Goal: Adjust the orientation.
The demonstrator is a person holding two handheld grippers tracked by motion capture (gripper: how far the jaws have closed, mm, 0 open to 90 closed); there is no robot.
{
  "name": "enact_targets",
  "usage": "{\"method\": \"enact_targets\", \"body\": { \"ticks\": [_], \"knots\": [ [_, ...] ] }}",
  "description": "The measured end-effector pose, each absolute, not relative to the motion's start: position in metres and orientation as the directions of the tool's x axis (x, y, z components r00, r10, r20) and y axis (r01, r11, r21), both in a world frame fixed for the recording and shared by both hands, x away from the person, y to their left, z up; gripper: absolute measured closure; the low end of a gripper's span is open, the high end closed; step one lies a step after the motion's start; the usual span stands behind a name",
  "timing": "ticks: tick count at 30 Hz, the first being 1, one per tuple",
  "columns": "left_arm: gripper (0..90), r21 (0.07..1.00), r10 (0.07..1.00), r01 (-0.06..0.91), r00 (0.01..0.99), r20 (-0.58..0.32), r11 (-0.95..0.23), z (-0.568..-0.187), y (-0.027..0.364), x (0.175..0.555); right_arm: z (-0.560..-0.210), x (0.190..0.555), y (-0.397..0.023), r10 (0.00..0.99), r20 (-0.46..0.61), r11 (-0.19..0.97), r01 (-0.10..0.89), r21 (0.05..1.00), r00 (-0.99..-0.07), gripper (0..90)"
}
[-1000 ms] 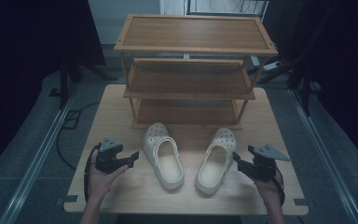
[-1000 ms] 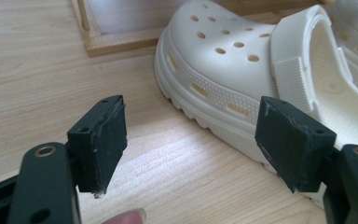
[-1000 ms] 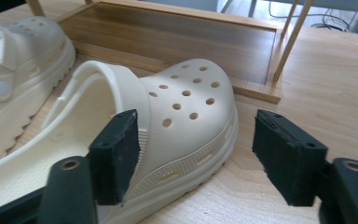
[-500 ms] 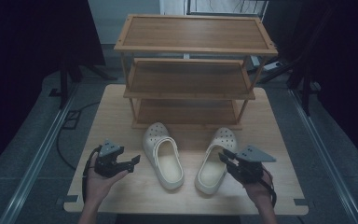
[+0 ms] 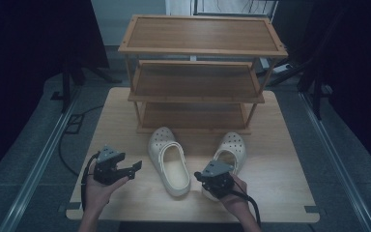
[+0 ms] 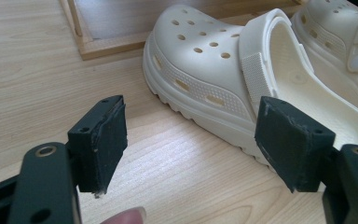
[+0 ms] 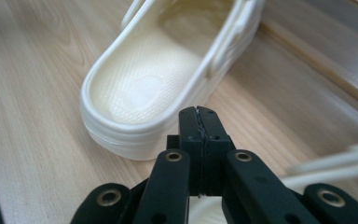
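1. Two cream clogs lie on the wooden bench point(image 5: 280, 159), in front of a three-tier wooden shoe rack point(image 5: 198, 72), toes pointing towards the rack.
2. The left clog point(image 5: 168, 159) lies near the middle of the bench, its heel end nearest the person.
3. The right clog point(image 5: 232, 150) lies just beside it to the right, apart from it; its heel end is partly hidden under the right hand-held gripper point(image 5: 215, 176).
4. The right hand-held gripper has just been closing and its jaws now meet pad to pad with nothing between them. In the right gripper view, its tips point(image 7: 199, 122) sit just short of the heel rim of a clog point(image 7: 168, 79); whether they touch it I cannot tell.
5. The left hand-held gripper point(image 5: 125, 169) stands wide and empty, held low over the bench to the left of the left clog. In the left gripper view, its pads point(image 6: 105, 140) frame bare wood, with the clog's side point(image 6: 223, 79) beyond the right jaw.
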State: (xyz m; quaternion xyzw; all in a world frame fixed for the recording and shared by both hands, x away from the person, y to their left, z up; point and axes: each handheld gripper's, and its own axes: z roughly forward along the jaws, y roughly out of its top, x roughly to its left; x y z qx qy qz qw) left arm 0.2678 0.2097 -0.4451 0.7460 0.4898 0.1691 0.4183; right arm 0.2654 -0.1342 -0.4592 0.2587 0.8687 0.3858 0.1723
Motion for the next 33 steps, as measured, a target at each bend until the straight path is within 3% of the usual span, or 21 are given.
{"method": "enact_targets", "body": {
  "ticks": [8,21,33],
  "knots": [
    [25.9,0.786,0.872,0.594,0.462,-0.160,-0.171,-0.446,0.208,0.268,-0.476,0.264,-0.114,0.570,-0.163,0.648,0.319,0.692,-0.805,90.0],
    [25.7,0.780,0.864,0.598,0.478,-0.161,-0.185,-0.448,0.205,0.269,-0.474,0.256,-0.104,0.506,-0.112,0.651,0.294,0.699,-0.855,90.0],
    [25.8,0.772,0.860,0.606,0.482,-0.166,-0.191,-0.450,0.205,0.270,-0.479,0.242,-0.058,0.439,-0.125,0.666,0.229,0.710,-0.889,90.0]
  ]
}}
